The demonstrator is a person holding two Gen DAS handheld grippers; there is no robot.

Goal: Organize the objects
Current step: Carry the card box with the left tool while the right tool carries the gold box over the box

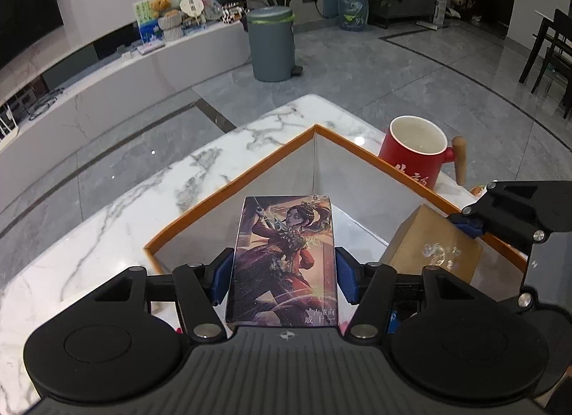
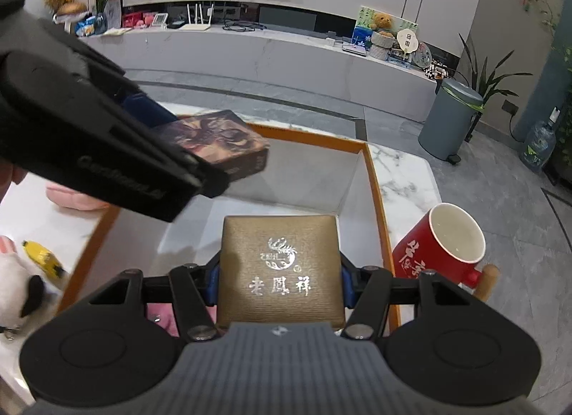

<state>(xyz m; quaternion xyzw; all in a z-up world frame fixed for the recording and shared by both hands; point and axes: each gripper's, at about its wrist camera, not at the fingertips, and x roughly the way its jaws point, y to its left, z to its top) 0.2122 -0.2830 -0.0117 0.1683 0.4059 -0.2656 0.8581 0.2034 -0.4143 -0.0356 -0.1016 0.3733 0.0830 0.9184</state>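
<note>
We are carrying two items over the orange-rimmed open cardboard box with white inner walls [image 1: 250, 179]. The left gripper [image 1: 282, 273] is clamping a flat rectangular card box printed with a red-robed figure [image 1: 286, 257], blue pads pressing on its two long edges. The right gripper [image 2: 280, 281] is clamping a square gold-brown textured jewellery case with silver lettering [image 2: 280, 272], pads on its left and right sides. Both items are hanging above the box's pale floor, not yet resting on it.

Step in hand, as we judge it: lowering both into the box. To do it well, we are thinking the card box should go toward the far corner and the gold case nearer the right wall, so the two do not collide. Each should come level and touch the floor before the jaws part. We should also be keeping the right gripper clear of the orange rim.

View differences:
- Left wrist view is showing the far inner corner of the box and the gold case from its side, with the right gripper's fingertip [image 1: 468, 227] at it.
- Right wrist view is showing the card box's thickness and its tilt, plus things the left view lacks: a small yellow toy [image 2: 43, 257], a white plush [image 2: 18, 282] and a pink soft item [image 2: 75, 197] on the white marble table [image 2: 404, 179] left of the box.
- Both views are showing the red ceramic mug with wooden handle [image 2: 443, 247] just outside the right wall.
</note>
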